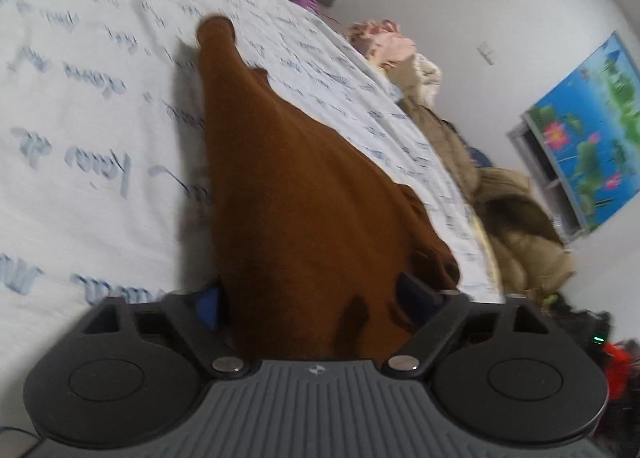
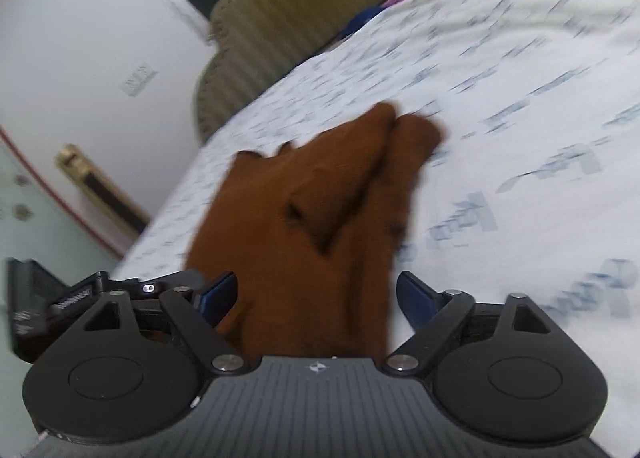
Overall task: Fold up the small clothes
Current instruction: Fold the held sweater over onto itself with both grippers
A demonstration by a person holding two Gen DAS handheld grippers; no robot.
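Observation:
A brown garment [image 1: 288, 178] lies stretched along a white bedsheet with blue lettering [image 1: 100, 118], one narrow end far up the bed. Its near end is bunched between the fingers of my left gripper [image 1: 312, 300], which is shut on it; the cloth fills the gap and covers part of the right-hand finger. In the right wrist view the same brown garment [image 2: 320, 186] runs from the bedsheet [image 2: 520, 98] back between the blue pads of my right gripper [image 2: 318, 296]. That gripper is open, with a sliver of sheet showing between the cloth and its right-hand finger.
An olive padded headboard [image 2: 280, 18] stands at the far end of the bed. Beyond the bed's edge lies a heap of beige and brown clothes [image 1: 500, 198] with a pink cloth [image 1: 384, 42] on top. A blue flower picture [image 1: 588, 130] leans at the white wall.

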